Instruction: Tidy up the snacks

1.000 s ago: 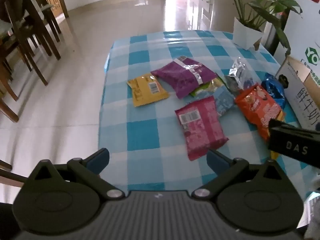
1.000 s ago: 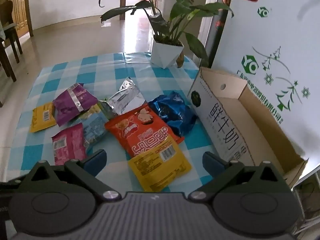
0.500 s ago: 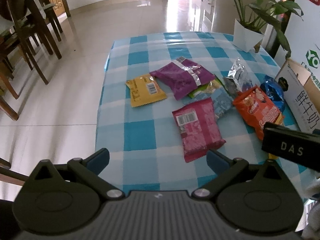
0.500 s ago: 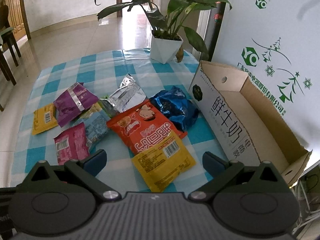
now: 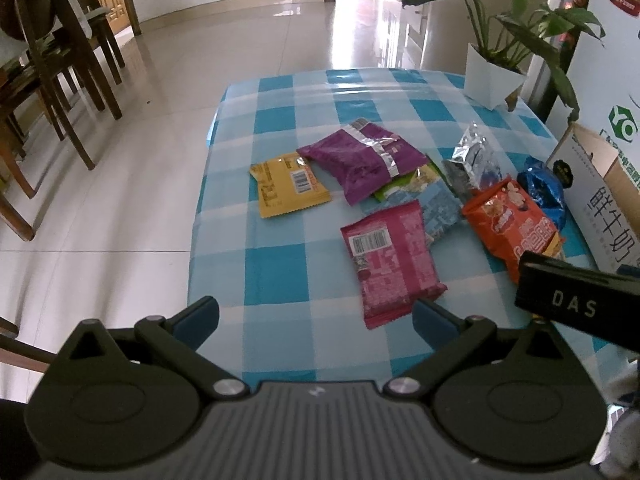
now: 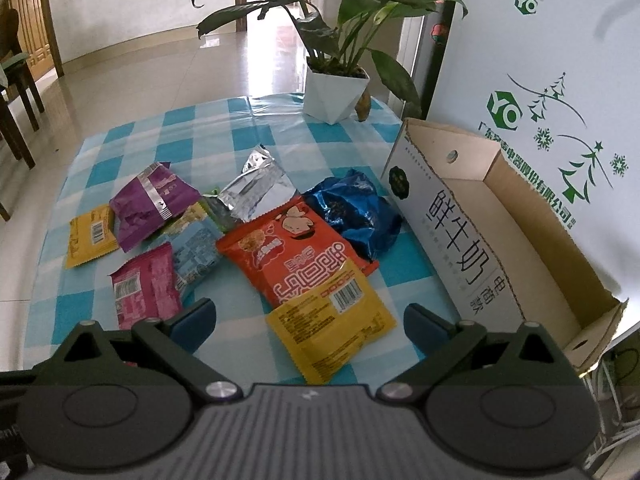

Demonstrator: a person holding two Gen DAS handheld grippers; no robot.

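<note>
Nothing is picked yet: both the left gripper [image 5: 316, 314] and right gripper [image 6: 309, 318] hang spread and empty, so next probably take the near yellow pack [image 6: 330, 326] into the box [image 6: 472, 236] at right.

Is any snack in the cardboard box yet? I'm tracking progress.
No. In the right wrist view the cardboard box shows only bare inner walls and floor, and every visible packet lies on the checked tablecloth.

potted plant [image 6: 336, 96], checked tablecloth [image 5: 280, 272], wooden chairs [image 5: 60, 60], tiled floor [image 5: 160, 80]
</note>
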